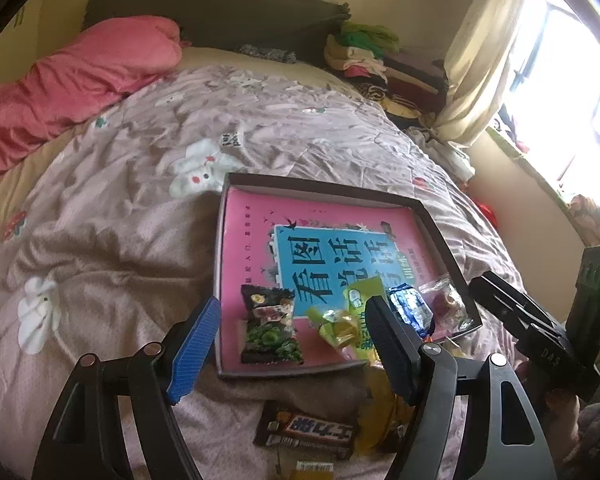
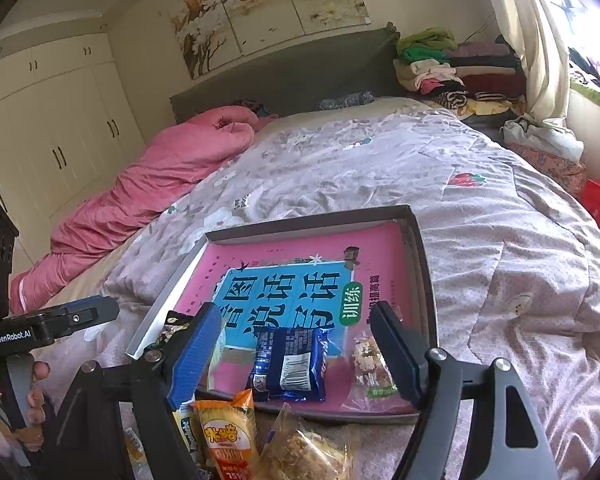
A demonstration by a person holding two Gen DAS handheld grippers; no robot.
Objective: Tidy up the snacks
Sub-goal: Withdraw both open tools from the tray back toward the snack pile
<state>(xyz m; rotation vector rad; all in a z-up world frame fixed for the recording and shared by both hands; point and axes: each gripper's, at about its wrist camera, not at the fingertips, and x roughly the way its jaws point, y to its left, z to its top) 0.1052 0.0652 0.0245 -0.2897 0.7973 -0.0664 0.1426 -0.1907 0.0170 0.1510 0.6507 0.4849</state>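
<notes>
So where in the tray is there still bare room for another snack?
The far half of the tray, over the pink book, is bare. The near edge is crowded: blue packet, clear packet, dark packet, yellow-green packet.

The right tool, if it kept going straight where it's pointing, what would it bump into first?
Probably the blue snack packet lying in the tray. It sits right between the open right tool fingers in the right wrist view, though how far ahead is hard to judge.

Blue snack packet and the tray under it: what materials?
Blue snack packet: glossy plastic film, probably; shiny creases, crimped ends, printed barcode.
Tray: likely cardboard, matte dark; thin, straight folded walls. The pink lining inside looks like a printed paper cover.
</notes>
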